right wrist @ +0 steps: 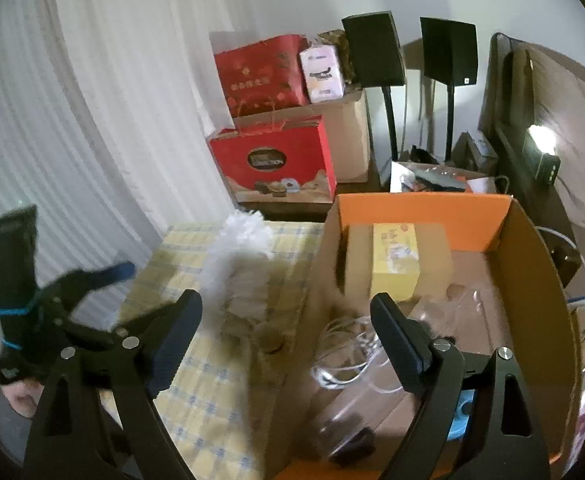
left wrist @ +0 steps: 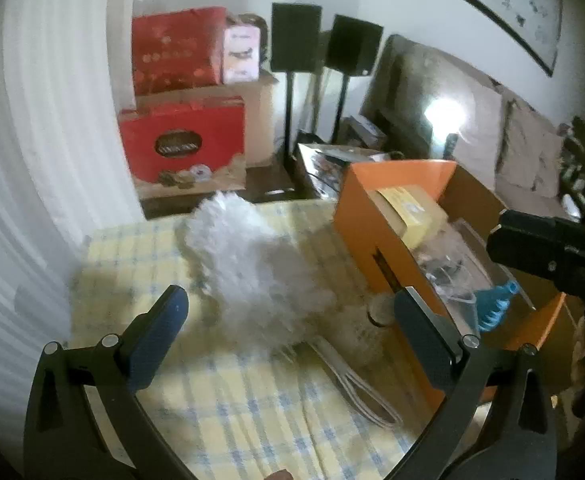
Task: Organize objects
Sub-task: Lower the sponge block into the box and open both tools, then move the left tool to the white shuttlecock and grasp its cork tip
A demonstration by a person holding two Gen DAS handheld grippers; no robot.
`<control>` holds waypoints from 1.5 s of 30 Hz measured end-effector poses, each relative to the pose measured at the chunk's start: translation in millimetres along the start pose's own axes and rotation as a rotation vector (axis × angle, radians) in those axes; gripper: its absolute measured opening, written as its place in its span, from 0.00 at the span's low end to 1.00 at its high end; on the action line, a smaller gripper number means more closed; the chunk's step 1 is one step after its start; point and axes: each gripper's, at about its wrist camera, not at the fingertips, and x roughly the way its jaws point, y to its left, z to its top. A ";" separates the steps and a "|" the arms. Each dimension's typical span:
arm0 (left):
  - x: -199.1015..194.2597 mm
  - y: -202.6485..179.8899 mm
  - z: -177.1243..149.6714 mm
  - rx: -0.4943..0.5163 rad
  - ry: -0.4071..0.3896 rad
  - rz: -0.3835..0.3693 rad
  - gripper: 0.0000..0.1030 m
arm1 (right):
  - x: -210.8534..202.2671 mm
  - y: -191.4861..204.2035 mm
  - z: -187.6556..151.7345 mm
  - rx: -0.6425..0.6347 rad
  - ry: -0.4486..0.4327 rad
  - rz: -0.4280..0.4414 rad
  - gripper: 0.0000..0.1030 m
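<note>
- Left wrist view, bottom of the frame: your left gripper [left wrist: 292, 330] stands wide open over the yellow-and-blue checked cloth [left wrist: 228, 412], its blue-padded fingers [left wrist: 154, 340] holding nothing.
- Between those fingers, at frame centre, a fluffy white duster [left wrist: 248, 256] lies on the cloth, just beside the left wall of the orange cardboard box [left wrist: 372, 224]; a white cable [left wrist: 356, 384] trails below it, and a small round lid-like piece [left wrist: 380, 312] sits against the box wall, too blurred to identify.
- Right wrist view, lower centre: your right gripper [right wrist: 288, 340] is spread just as wide and empty, one finger over the cloth, the other over the box interior.
- Inside the box, lower middle, white cords [right wrist: 344, 356] and clear plastic items [right wrist: 348, 416] lie loose; a yellow carton [right wrist: 396, 264] stands against the far wall.
- At left in this view, your left gripper appears dark and blurred beside the white curtain [right wrist: 72, 140].
- Upper centre, well beyond the table: stacked red gift boxes [right wrist: 272, 160], and two black speakers [right wrist: 376, 50] on stands.
</note>
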 end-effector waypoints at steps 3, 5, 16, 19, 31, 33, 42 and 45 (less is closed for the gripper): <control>2.3 -4.6 -9.9 0.011 -0.010 -0.033 1.00 | -5.6 2.8 -3.7 0.024 -0.011 -0.014 0.85; 6.4 -9.9 -16.6 0.031 -0.016 -0.047 1.00 | -9.8 2.5 -6.4 0.043 -0.017 -0.022 0.85; 38.7 -30.9 -29.4 0.078 0.008 -0.085 0.98 | -16.5 -7.6 -20.9 0.095 -0.012 -0.050 0.85; 46.2 -37.7 -32.0 0.101 0.014 -0.108 0.93 | -17.7 -11.5 -24.6 0.113 -0.014 -0.038 0.85; 65.6 -46.4 -26.1 0.180 0.012 -0.192 0.69 | -19.3 -18.2 -35.8 0.096 -0.013 -0.039 0.81; 68.9 -46.0 -25.2 0.182 0.022 -0.201 0.61 | -18.6 -19.7 -37.2 0.102 -0.013 -0.036 0.81; 75.1 -44.2 -29.1 0.153 0.024 -0.236 0.23 | -13.1 -19.1 -40.8 0.097 -0.003 -0.035 0.78; 73.3 -41.9 -29.5 0.137 0.026 -0.244 0.23 | -11.8 -18.2 -42.0 0.098 0.000 -0.027 0.78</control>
